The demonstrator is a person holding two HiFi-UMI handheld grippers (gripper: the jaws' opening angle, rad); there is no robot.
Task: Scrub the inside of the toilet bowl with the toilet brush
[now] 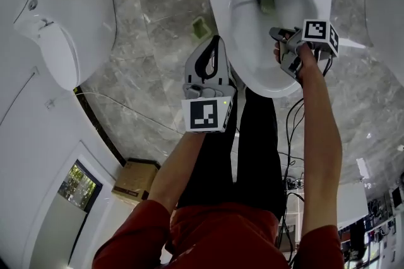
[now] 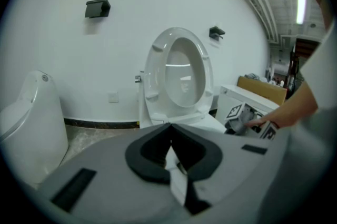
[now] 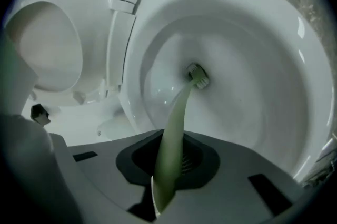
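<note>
Here's the right gripper (image 1: 281, 40), reaching over the front rim of the toilet bowl (image 1: 235, 40) and pointing down into it, tongs clamped tight on the pale green handle of the toilet brush (image 3: 172, 131). From the right gripper view the handle runs up from between the pads and curves away into the bowl, and the small bristled head (image 3: 198, 75) sits deep in the basin, right at the middle of the white porcelain wall; it looks to be touching the surface there. In the head view that same brush head shows as a green patch (image 1: 267, 2) low inside the bowl. Over on the other side, the left gripper (image 1: 208, 64) hangs off the bowl's left edge, above the grey marble floor (image 1: 145, 40), tongs together at the tips with nothing between them, and its own view confirms that. That view looks level at the toilet from the front: the seat and lid (image 2: 181, 73) stand upright against the white wall. A rounded white fixture (image 1: 66, 21) stands well apart to the left, a small green thing (image 1: 201, 26) lies on the floor just beside the toilet's base, and a cardboard box (image 1: 134, 178) sits back near the wall.
</note>
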